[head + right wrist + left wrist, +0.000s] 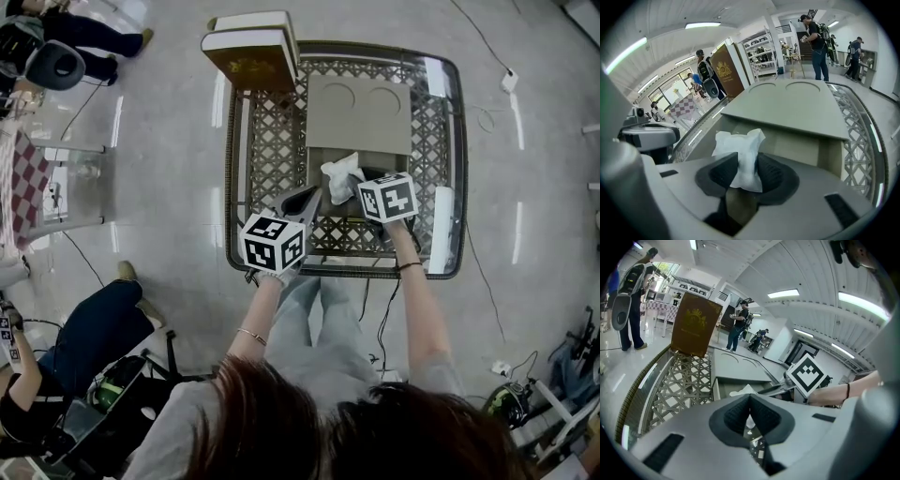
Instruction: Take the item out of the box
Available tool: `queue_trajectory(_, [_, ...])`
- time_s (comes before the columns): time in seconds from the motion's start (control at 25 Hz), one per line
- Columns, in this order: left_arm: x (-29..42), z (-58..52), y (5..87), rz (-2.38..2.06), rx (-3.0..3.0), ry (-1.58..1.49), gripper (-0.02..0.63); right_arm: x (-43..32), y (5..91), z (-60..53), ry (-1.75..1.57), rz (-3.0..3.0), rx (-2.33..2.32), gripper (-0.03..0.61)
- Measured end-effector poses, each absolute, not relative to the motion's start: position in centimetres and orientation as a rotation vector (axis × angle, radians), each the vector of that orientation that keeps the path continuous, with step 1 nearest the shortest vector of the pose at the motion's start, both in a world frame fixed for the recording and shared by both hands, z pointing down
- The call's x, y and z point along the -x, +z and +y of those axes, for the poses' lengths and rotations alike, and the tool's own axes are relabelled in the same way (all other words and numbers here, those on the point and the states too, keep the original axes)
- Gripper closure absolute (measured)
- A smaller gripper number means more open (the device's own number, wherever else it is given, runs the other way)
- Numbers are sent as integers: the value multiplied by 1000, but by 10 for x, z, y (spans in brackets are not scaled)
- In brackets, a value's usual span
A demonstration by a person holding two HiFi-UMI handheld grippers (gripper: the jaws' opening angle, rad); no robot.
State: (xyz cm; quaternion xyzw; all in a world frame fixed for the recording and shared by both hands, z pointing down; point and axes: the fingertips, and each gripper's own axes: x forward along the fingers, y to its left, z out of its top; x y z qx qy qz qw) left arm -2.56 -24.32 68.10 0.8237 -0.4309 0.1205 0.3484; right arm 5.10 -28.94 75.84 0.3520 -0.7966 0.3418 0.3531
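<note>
Right gripper [747,165] pinches the white packet [738,144], seemingly firmly, at the box's [787,108] near edge. Lift straight up; left gripper [750,400] is pressed together, empty.

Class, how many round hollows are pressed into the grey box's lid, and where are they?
2. Both are pressed into the lid near its far edge, side by side: the left hollow and the right hollow. None seems hidden.

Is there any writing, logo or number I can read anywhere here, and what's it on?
Brown book: gold crest and lettering, too blurred to read.
Marker cubes: black-and-white square patterns, no words.
Grey box: two circle outlines, no text.
White tissue: blank.
Nothing here is readable.
</note>
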Motion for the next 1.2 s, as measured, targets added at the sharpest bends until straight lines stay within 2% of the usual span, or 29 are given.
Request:
queue_trajectory(0.08, [25,-243,680,-1118,-2135,310,596,-50,758,-288,883,-2051,-912,448])
queue_trajectory(0.48, [28,-245,676,-1120,-2143,306,597,-48,755,-285,969,-2070,-923,499])
queue_trajectory(1.2, [42,-243,605,-1161,-2250,215,597,-49,650,-270,976,-2374,-1045,505])
